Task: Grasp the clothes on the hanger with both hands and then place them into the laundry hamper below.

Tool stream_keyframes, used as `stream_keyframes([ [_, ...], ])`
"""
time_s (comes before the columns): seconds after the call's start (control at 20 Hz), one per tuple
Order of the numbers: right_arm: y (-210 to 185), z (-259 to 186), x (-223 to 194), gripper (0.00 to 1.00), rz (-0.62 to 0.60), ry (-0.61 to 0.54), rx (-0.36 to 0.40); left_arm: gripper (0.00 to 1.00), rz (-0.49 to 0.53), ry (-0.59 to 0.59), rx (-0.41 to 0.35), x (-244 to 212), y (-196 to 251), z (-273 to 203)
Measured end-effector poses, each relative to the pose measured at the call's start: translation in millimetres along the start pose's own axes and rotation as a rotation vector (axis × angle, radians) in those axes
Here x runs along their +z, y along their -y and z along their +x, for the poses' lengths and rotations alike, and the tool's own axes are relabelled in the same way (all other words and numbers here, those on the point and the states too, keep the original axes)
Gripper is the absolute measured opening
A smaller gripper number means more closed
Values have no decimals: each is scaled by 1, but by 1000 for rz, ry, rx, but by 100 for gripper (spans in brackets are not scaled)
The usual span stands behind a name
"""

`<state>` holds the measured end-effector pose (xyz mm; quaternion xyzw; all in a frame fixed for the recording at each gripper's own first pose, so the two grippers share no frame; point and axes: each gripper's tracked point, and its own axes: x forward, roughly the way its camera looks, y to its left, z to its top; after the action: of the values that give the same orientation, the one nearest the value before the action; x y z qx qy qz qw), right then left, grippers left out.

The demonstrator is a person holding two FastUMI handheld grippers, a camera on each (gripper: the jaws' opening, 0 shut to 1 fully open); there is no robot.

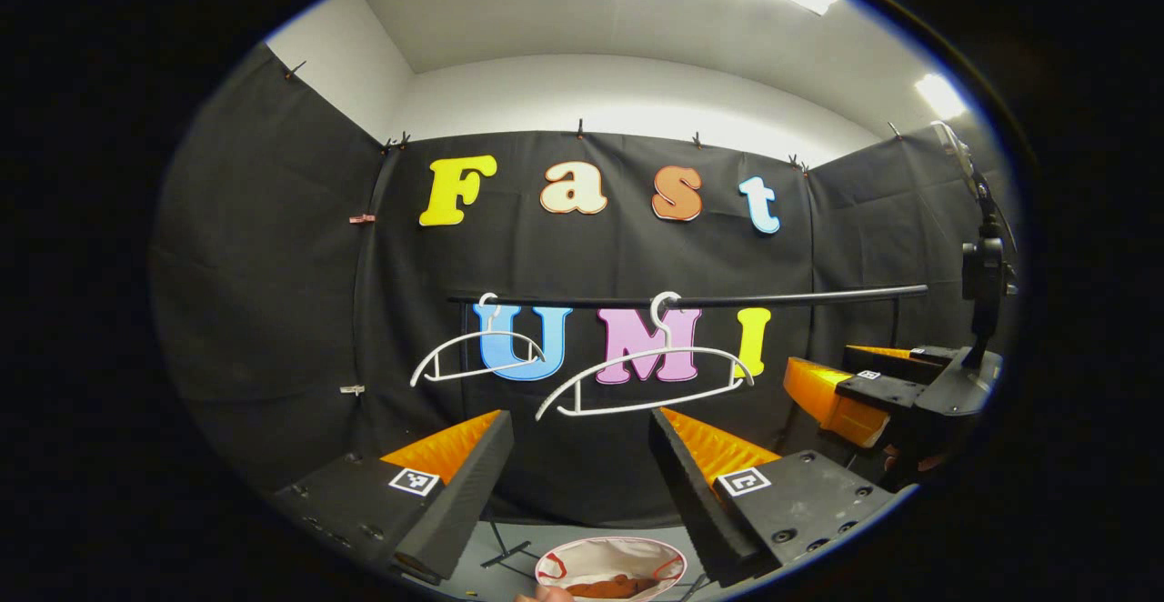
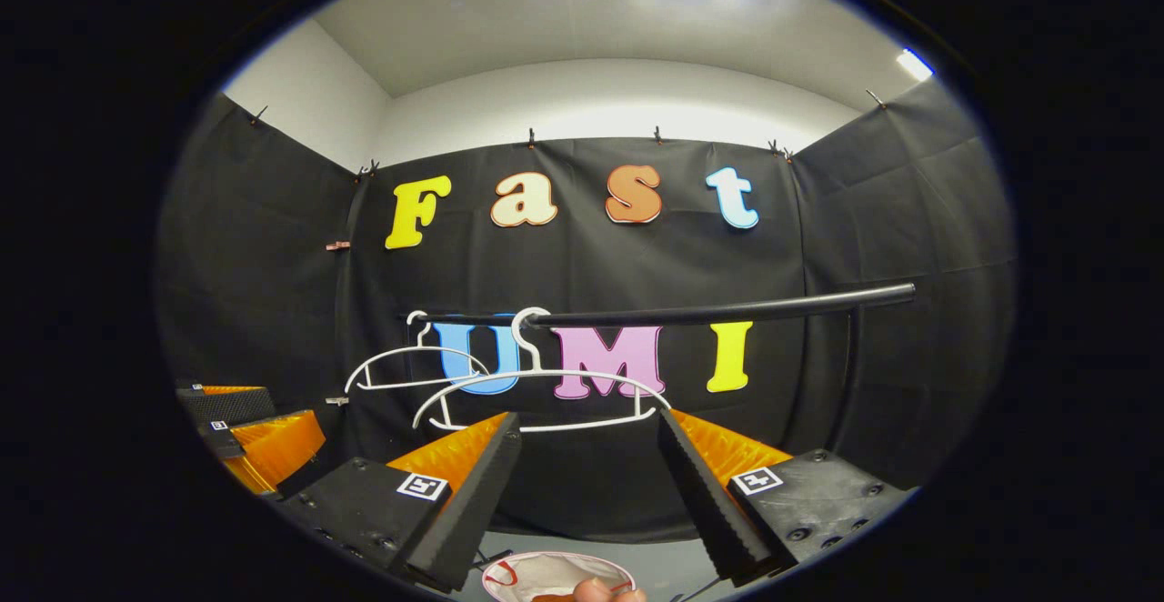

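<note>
Ribbed foam lines the inner faces of both fingers of the left hand-held gripper (image 1: 582, 484), which stand spread wide apart with nothing between them. In the left gripper view, low down between those fingers, sits the laundry hamper (image 1: 559, 558), a round pale basket with a reddish rim, and inside it lies a rust-coloured piece of clothes (image 1: 614, 587). Above the fingers, two white hangers hang bare from a black rail (image 1: 800, 295): the nearer hanger (image 1: 641, 375) at the middle, the farther hanger (image 1: 473, 352) to its left. At the right edge of this view the right hand-held gripper (image 1: 864, 393) shows, with a camera mount rising above it.

In the right gripper view, the right hand-held gripper (image 2: 587, 484) is likewise spread, its fingers empty. Below them the laundry hamper (image 2: 509, 575) shows at the bottom edge, with a fingertip of a person (image 2: 596, 591) just in front of it. Both hangers (image 2: 536, 393) hang empty on the rail (image 2: 727, 311) beyond. The left hand-held gripper (image 2: 245, 438) appears at the left edge.
</note>
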<state>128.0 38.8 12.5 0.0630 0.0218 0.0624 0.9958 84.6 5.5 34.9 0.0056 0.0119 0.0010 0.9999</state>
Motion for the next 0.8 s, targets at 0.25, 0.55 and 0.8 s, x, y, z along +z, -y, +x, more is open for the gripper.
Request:
stream_keyframes([
  [0.25,-5,0,-2,97,-13,-4,12,95,-11,7,0,2,0,1],
  [0.55,-5,0,-1,97,-10,-6,10,95,-13,4,-2,3,-1,2],
  [0.8,-6,2,-4,97,-16,-12,9,95,-15,4,-4,1,-2,4],
])
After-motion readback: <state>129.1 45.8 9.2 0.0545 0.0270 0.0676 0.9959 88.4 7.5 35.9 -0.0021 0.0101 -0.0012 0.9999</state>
